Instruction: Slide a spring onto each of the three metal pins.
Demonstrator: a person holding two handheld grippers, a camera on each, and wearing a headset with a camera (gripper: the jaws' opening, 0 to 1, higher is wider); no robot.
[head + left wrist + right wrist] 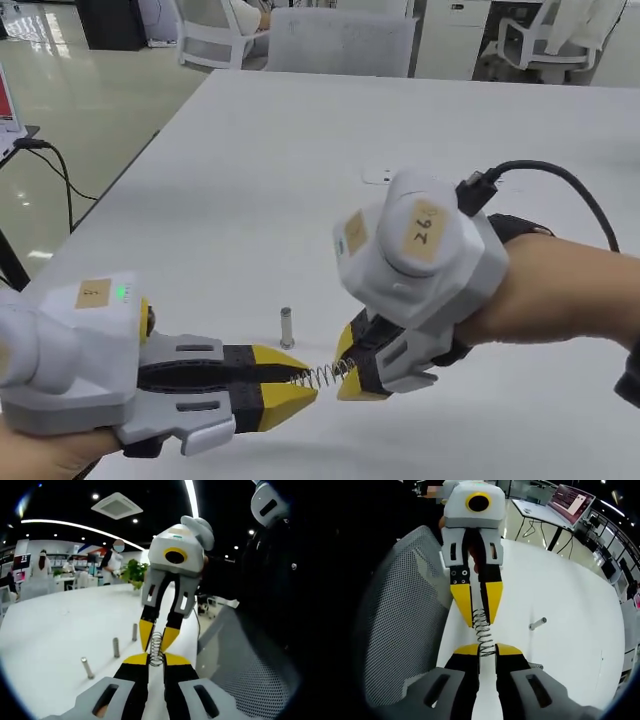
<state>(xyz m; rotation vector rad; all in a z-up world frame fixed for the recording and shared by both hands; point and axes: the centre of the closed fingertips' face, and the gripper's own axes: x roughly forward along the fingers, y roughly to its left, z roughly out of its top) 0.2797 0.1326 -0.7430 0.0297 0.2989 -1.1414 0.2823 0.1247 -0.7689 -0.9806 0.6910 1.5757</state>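
My left gripper (303, 388) and right gripper (346, 373) each clamped 1 end of the spring (322, 376) (mid-air); I reckoned 1 must release before threading a pin (287, 328).

Shiny metal spring (322, 376), matt tabletop (300, 150)

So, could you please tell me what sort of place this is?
Probably an open-plan office: a long white table, office chairs behind it, and a ceiling air vent overhead.

Three metal pins (116, 647) stand at 8 o'clock in the left gripper view, and one spring (156, 645) at 6 o'clock is clasped by two grippers, left gripper (305, 385) and right gripper (345, 375).
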